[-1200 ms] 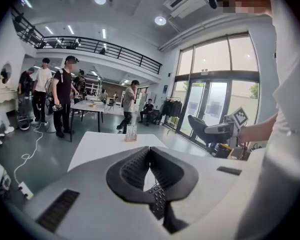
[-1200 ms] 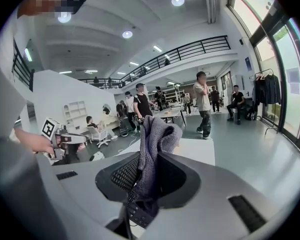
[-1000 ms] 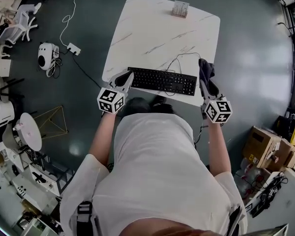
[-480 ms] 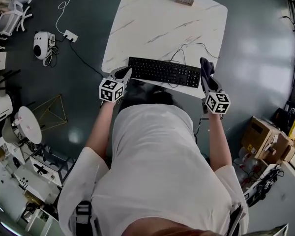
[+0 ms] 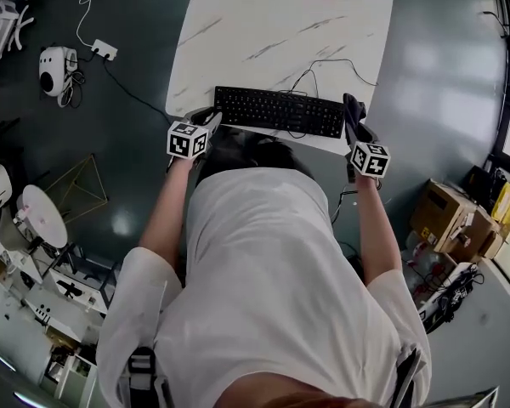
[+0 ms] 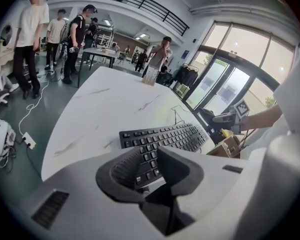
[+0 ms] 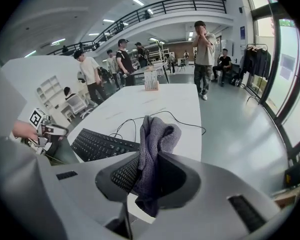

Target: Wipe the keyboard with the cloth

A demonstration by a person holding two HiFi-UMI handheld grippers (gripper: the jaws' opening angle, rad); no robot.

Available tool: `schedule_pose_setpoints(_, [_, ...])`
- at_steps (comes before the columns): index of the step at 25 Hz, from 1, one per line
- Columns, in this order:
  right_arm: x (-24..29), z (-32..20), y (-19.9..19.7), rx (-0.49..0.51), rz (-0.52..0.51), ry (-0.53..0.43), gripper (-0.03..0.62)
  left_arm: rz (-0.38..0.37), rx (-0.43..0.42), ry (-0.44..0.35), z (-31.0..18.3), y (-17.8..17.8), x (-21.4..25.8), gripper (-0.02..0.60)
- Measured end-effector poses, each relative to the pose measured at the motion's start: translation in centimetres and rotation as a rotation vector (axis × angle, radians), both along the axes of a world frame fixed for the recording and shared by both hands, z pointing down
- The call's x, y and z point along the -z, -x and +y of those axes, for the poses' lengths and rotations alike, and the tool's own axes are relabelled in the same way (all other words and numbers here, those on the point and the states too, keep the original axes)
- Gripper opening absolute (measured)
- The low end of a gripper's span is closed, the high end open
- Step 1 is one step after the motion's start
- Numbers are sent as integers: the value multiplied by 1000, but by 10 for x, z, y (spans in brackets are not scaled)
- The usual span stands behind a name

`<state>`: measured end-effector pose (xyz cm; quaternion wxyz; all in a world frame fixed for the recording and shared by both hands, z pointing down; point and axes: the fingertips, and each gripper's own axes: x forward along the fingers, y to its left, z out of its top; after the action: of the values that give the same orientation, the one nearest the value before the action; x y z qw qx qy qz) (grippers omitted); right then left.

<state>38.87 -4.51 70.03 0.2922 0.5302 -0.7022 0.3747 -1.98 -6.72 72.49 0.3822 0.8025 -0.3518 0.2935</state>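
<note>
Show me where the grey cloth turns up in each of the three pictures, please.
Head view: cloth right of centre, held by the right gripper at the keyboard's right end.
Left gripper view: small dark shape far right, beyond the keyboard's far end.
Right gripper view: dead centre, pinched between the jaws, sticking up.
Shared landmark: the black keyboard, in all three.

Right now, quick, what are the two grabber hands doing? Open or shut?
Left gripper: open; its jaws have just been opening, nothing between them.
Right gripper: shut on the grey cloth.
</note>
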Motion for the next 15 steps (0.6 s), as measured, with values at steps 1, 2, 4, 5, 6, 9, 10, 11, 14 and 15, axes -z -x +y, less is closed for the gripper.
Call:
schedule_pose_setpoints(1, [-5,0,-3,-14,3,11,107,-3,1,12,1,1,-4,106])
schedule_pose_setpoints(2, [-9,-1,-5,-26,5,23,107,-6,4,22,1,2,-7,113])
schedule_pose_setpoints(4, [-20,-1,-9,-42,10,54,107,-15,12,42,1,4,-13,127])
schedule_pose_setpoints(5, [-26,-1,-11,-48,15,73,107,-19,15,56,0,6,-17,142])
schedule_pose_setpoints(6, [-32,0,-13,-52,21,94,107,-22,16,73,0,7,-22,161])
schedule_pose_setpoints(9, [-49,1,-21,-70,60,143,107,-14,11,126,0,7,-33,192])
schedule_pose_setpoints(10, [-52,1,-25,-81,74,152,107,-9,8,137,0,6,-35,198])
schedule_pose_setpoints(11, [-55,1,-27,-93,86,158,107,-4,5,147,-1,4,-36,204])
schedule_pose_setpoints(14, [-59,-2,-29,-116,114,164,107,5,-10,170,-1,-1,-39,221])
schedule_pose_setpoints(15, [-60,-3,-29,-117,129,162,107,5,-16,175,-2,-3,-40,224])
